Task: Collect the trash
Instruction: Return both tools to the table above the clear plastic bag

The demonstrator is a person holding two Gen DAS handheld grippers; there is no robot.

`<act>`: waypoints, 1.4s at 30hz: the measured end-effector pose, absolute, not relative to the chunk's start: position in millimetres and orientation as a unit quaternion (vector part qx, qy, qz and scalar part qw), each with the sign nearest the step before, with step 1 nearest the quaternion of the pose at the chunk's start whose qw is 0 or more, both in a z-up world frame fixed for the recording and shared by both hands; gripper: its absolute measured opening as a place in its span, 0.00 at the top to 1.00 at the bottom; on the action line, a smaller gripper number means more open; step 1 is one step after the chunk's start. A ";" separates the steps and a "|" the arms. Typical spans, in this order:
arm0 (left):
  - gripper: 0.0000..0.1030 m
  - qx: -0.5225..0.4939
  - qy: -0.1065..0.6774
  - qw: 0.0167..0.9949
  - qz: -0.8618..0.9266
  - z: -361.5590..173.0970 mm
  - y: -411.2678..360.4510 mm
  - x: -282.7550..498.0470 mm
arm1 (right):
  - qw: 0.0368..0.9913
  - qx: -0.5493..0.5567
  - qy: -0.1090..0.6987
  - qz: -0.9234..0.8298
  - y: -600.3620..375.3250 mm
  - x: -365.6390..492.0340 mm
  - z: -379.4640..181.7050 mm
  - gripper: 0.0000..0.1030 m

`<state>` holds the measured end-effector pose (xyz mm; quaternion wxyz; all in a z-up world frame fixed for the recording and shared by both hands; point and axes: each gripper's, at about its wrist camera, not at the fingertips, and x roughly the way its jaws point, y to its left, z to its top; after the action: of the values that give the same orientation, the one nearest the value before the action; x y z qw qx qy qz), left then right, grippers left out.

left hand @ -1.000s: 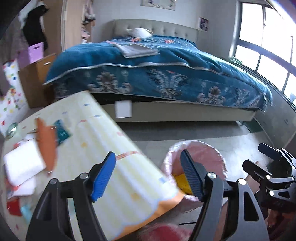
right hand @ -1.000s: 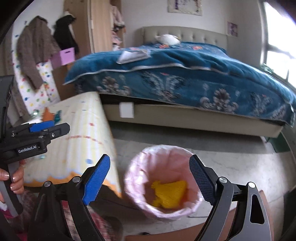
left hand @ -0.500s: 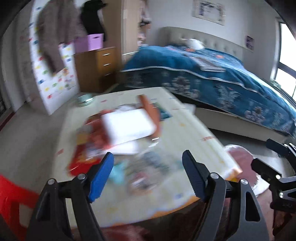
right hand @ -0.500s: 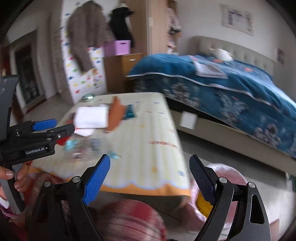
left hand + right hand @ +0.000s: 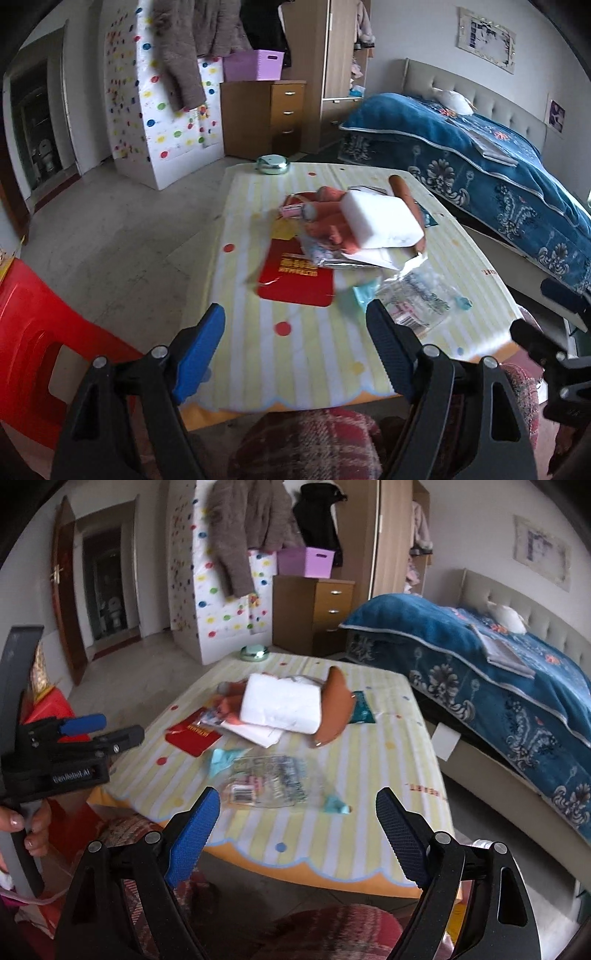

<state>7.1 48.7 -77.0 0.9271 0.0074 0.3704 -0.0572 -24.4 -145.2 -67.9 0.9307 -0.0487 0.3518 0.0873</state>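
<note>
Trash heaped on the striped table
A clear crinkled wrapper lies just nearer than the white foam block; left gripper fingers just widened, right gripper fingers narrowed slightly, both released, empty

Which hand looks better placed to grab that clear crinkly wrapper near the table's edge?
Probably the right gripper: the clear crinkly plastic wrapper sits centred just beyond its open jaws, whereas it lies off to the right of the left gripper.

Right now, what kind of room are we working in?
Most likely a lived-in bedroom. A bed with a blue patterned blanket stands along one side, a wooden drawer cabinet sits by the wall with coats hanging nearby, and a low table carries the scattered wrappers.
</note>
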 end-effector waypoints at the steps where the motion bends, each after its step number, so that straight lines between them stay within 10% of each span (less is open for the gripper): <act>1: 0.26 0.007 0.371 0.927 -0.056 -76.9 49.1 6.4 | 0.929 -0.049 0.355 0.088 -144.1 -25.3 -70.1 0.21; 42: 0.21 0.061 0.399 0.905 -0.136 -106.4 -16.3 -8.5 | 0.933 0.000 0.358 0.038 -206.1 -48.6 -75.9 0.25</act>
<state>-8.5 -16.3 -106.4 0.9049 0.0615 0.3985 -0.1361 -48.6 -206.1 -75.9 0.9330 0.0004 0.3579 0.0376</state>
